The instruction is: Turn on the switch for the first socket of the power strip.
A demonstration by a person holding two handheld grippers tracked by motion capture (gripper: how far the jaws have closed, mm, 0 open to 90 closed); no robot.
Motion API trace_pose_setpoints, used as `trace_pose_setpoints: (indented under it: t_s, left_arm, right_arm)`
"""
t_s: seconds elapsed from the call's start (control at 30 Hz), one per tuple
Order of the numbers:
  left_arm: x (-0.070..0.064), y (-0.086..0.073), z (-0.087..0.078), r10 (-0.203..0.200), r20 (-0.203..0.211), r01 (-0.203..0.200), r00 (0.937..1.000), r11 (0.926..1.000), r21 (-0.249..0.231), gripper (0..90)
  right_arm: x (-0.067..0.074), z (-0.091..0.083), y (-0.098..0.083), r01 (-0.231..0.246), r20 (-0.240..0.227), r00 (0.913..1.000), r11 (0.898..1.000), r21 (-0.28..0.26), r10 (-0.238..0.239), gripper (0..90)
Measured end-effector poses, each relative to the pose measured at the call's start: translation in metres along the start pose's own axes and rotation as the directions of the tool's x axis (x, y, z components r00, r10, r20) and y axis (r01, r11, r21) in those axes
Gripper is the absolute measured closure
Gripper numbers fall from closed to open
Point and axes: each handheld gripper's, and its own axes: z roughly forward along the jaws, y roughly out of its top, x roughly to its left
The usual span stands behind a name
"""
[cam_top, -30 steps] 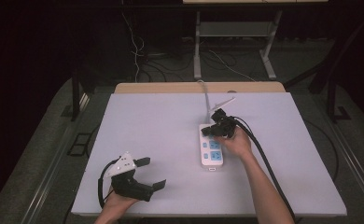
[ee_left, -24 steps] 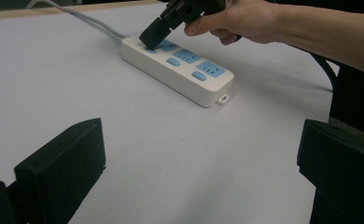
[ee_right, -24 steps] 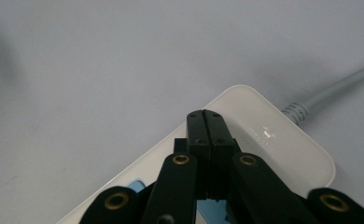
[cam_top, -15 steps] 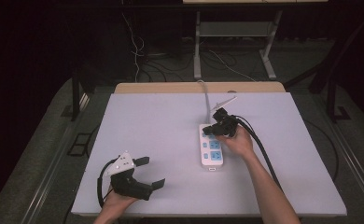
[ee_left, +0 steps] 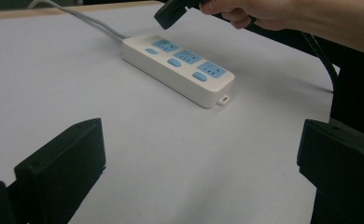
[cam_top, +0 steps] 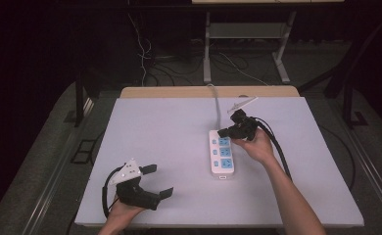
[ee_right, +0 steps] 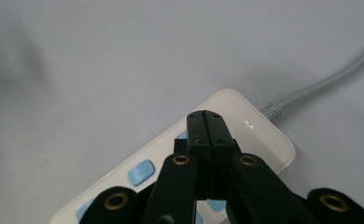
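A white power strip with blue sockets and blue switches lies lengthwise right of the table's middle, its grey cord running off the far edge. My right gripper hovers just above the strip's far, cord end. Its jaws are shut flat against each other with nothing between them, their tips over the first socket. My left gripper rests near the front left corner, open and empty. In the left gripper view its gap faces the strip, well short of it, and the right gripper hangs over the strip's far end.
The white tabletop has a wooden strip along its far edge. The right gripper's black cable trails back along the forearm. Dark floor, loose cables and a table frame lie beyond.
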Motion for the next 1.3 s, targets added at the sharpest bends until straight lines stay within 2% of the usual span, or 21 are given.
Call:
trace_pose_setpoints:
  t_s: [0.37,0.6,0.7,0.83,0.87,0.97,1.0,1.03,1.1,1.13,1.17,1.2,1.3]
  left_arm:
    - [-0.001,0.000,0.000,-0.001,0.000,0.001,1.0000,1.0000,-0.002,0.0]
    - [-0.001,0.000,-0.001,-0.003,0.000,0.003,1.0000,1.0000,-0.005,0.0]
    - [-0.001,0.000,0.000,-0.004,0.000,0.004,1.0000,1.0000,-0.006,0.0]
    - [-0.001,0.000,0.000,-0.005,0.001,0.005,1.0000,1.0000,-0.007,0.0]
    - [-0.001,0.000,0.000,-0.004,0.001,0.004,1.0000,1.0000,-0.007,0.0]
    - [-0.001,0.000,0.000,-0.006,0.001,0.006,1.0000,1.0000,-0.008,0.0]
    - [-0.002,0.000,0.000,-0.006,0.001,0.006,1.0000,0.9999,-0.008,0.0]
    - [-0.002,0.000,0.000,-0.006,0.001,0.006,1.0000,0.9999,-0.008,0.0]
    - [-0.002,0.000,0.001,-0.006,0.001,0.006,1.0000,0.9999,-0.008,0.0]
    - [-0.002,0.000,0.001,-0.005,0.001,0.005,1.0000,1.0000,-0.007,0.0]
    - [-0.002,0.000,0.001,-0.005,0.001,0.005,1.0000,1.0000,-0.007,0.0]
    - [-0.002,0.000,0.001,-0.005,0.002,0.005,1.0000,1.0000,-0.007,0.0]
    - [-0.002,0.000,0.001,-0.006,0.001,0.006,1.0000,1.0000,-0.005,0.0]
  right_arm:
    - [0.002,-0.027,-0.001,0.007,0.017,0.9998,1.000,-0.002,-0.007,90.0]
    - [0.002,-0.047,-0.005,-0.023,0.024,0.9994,1.000,-0.011,0.023,87.5]
    - [0.001,-0.054,-0.009,-0.041,0.029,0.9987,0.999,-0.010,0.042,80.2]
    - [0.001,-0.067,-0.018,-0.084,0.036,0.9956,0.995,-0.049,0.086,64.8]
    - [0.001,-0.067,-0.018,-0.084,0.036,0.9956,0.995,-0.049,0.086,64.8]
    - [0.001,-0.074,-0.024,-0.109,0.047,0.9926,0.992,-0.067,0.112,51.5]
    - [0.002,-0.078,-0.028,-0.118,0.056,0.9909,0.990,-0.075,0.123,41.5]
    - [0.002,-0.078,-0.028,-0.118,0.056,0.9909,0.990,-0.075,0.123,41.5]
    - [0.003,-0.081,-0.033,-0.129,0.061,0.9891,0.988,-0.083,0.134,33.4]
    - [0.003,-0.082,-0.034,-0.136,0.062,0.9879,0.987,-0.085,0.142,28.1]
    - [0.005,-0.084,-0.037,-0.145,0.073,0.9858,0.986,-0.082,0.151,17.4]
    - [0.006,-0.084,-0.039,-0.149,0.076,0.9849,0.985,-0.081,0.156,12.6]
    - [0.007,-0.086,-0.043,-0.164,0.075,0.9826,0.983,-0.085,0.170,8.3]
